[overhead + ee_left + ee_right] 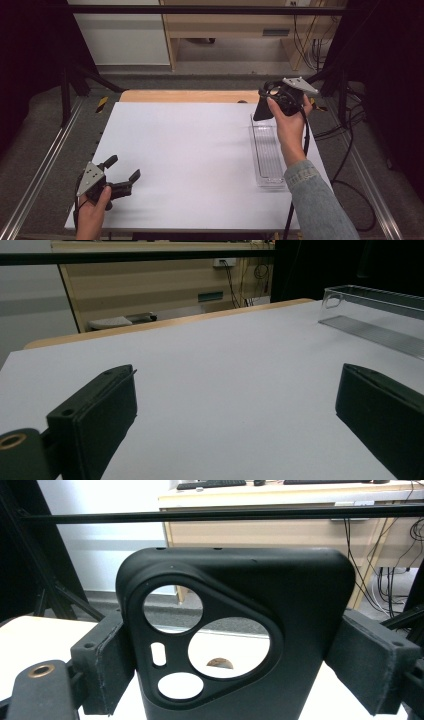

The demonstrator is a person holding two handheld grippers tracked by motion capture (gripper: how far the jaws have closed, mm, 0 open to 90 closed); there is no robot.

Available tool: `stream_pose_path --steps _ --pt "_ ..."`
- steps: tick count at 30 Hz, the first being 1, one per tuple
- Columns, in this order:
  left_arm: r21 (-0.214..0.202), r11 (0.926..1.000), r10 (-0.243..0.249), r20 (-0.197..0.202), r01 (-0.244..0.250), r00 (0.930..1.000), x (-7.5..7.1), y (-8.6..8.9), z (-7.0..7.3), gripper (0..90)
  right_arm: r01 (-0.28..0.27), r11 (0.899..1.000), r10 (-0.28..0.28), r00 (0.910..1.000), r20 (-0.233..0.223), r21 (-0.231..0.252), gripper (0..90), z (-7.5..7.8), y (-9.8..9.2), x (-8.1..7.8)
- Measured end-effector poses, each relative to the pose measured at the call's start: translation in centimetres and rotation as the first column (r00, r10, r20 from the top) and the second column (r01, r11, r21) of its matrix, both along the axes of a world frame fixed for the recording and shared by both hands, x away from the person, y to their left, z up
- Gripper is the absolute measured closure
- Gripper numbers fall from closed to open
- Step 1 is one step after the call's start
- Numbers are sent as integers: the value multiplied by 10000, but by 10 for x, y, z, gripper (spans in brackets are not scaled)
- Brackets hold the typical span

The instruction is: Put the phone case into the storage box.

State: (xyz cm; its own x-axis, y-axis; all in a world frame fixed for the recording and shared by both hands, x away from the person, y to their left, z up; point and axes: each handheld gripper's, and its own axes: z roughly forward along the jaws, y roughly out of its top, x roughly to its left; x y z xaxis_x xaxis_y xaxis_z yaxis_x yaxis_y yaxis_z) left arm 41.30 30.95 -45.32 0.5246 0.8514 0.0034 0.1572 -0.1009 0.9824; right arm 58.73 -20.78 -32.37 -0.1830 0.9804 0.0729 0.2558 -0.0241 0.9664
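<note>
Right gripper (264,107) is raised over the far right of the desk (190,165). Its jaws are clamped on a black phone case (235,630), one pad on each long edge. The case stands upright between them, its triangular camera cut-out facing the right gripper view. Held clear of the desk; nothing under it touches.

Just below and nearer the person lies a clear plastic tray (267,155), long and narrow, along the right edge of the desk. It looks bare inside. Likely step in hand: lower the case into that tray.

Left gripper (120,176) sits low at the near left corner, jaws spread wide, nothing between them. In the left gripper view the tray (380,315) shows far off at the right, well apart from those jaws.

Notes for doing it well:
- Tray is narrow. Turn the case so its long side runs along the tray before coming down, otherwise an edge may catch on the wall.
- Grip is on the side edges only; the case is soft-looking and could flex or twist. Keep the squeeze steady, no sudden tilt.
- Tray is light and clear, probably slides easily. Descend straight, avoid nudging the rim.
- Release only once the case rests on the tray floor.
- Left gripper could steady the tray, if it shifts.
</note>
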Motion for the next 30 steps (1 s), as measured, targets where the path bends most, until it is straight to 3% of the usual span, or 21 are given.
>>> stream_pose_path --steps 18,30 --pt "28 10000 -68 87 67 9999 -1 -2 1 33 321 9993 -322 9994 -81 -175 139 -7 -9 5" --pt "23 9999 -150 108 150 9998 -1 -4 2 33 505 9974 -508 9987 -49 -509 139 -12 -4 13"
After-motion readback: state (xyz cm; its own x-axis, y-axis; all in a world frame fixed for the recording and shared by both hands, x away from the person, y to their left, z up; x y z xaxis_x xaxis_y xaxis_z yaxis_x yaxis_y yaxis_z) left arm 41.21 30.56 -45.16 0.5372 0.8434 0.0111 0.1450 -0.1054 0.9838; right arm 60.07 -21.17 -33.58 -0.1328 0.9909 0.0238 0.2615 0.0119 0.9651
